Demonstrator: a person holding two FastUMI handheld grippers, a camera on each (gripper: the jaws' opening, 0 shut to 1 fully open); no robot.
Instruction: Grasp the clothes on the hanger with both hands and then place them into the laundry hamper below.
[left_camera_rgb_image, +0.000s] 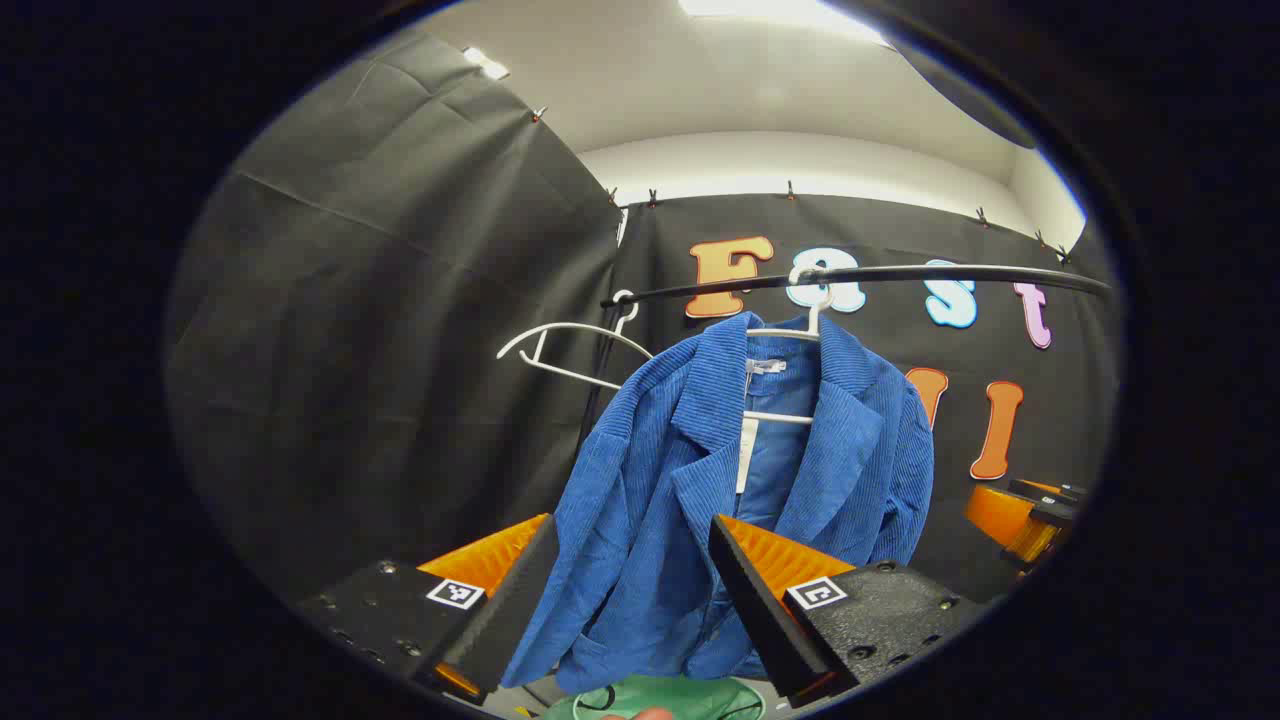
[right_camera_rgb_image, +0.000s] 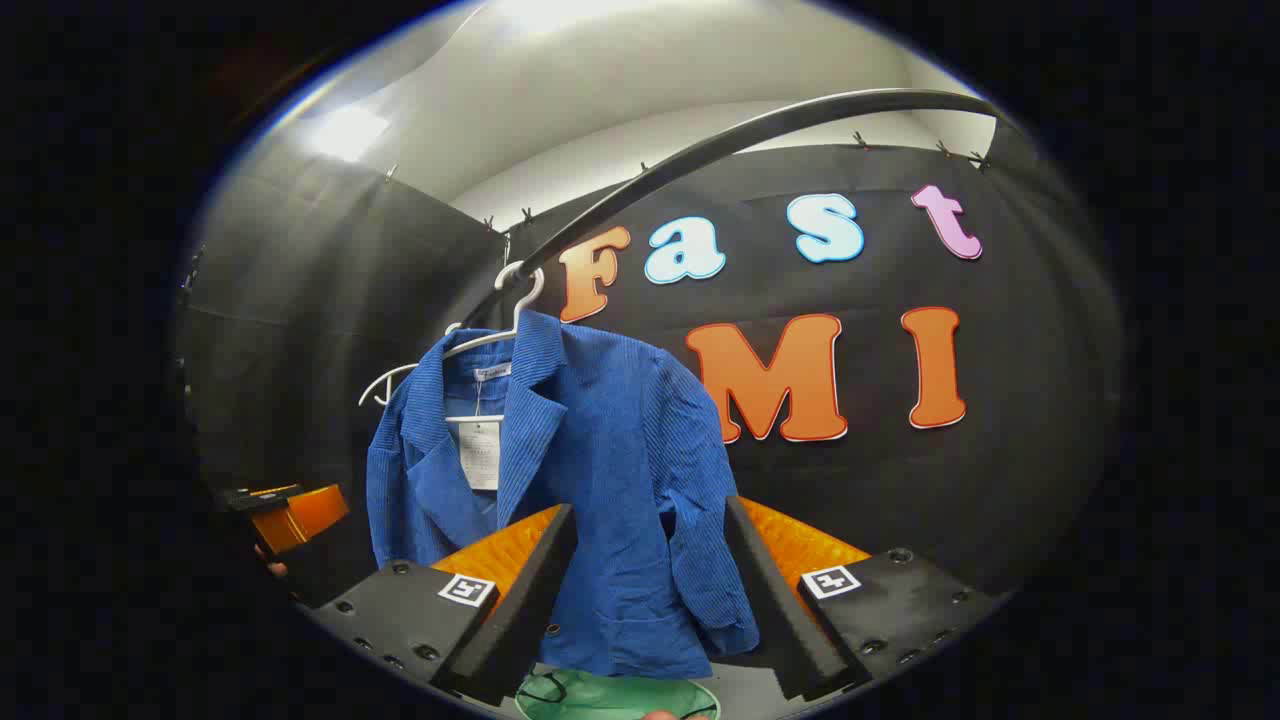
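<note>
A blue corduroy jacket (left_camera_rgb_image: 690, 470) (right_camera_rgb_image: 600, 450) hangs on a white hanger (left_camera_rgb_image: 800, 335) (right_camera_rgb_image: 490, 340) from a black rail (left_camera_rgb_image: 900, 272) (right_camera_rgb_image: 700, 155). My left gripper (left_camera_rgb_image: 632, 527) is open, its black and orange fingers (left_camera_rgb_image: 760, 600) spread in front of the jacket's lower front, gripping nothing. My right gripper (right_camera_rgb_image: 650, 508) is open too, and the jacket's side and sleeve show between its fingers (right_camera_rgb_image: 520, 600). Below the hem sits the green laundry hamper (left_camera_rgb_image: 670, 700) (right_camera_rgb_image: 615, 697), only its top edge visible. Each view shows the other gripper (left_camera_rgb_image: 1030, 515) (right_camera_rgb_image: 290, 515) off to the side.
A second, empty white hanger (left_camera_rgb_image: 565, 350) (right_camera_rgb_image: 385, 385) hangs on the rail to the jacket's left. A paper tag (right_camera_rgb_image: 480, 455) dangles inside the jacket's collar. Black cloth walls close the booth behind and on the left.
</note>
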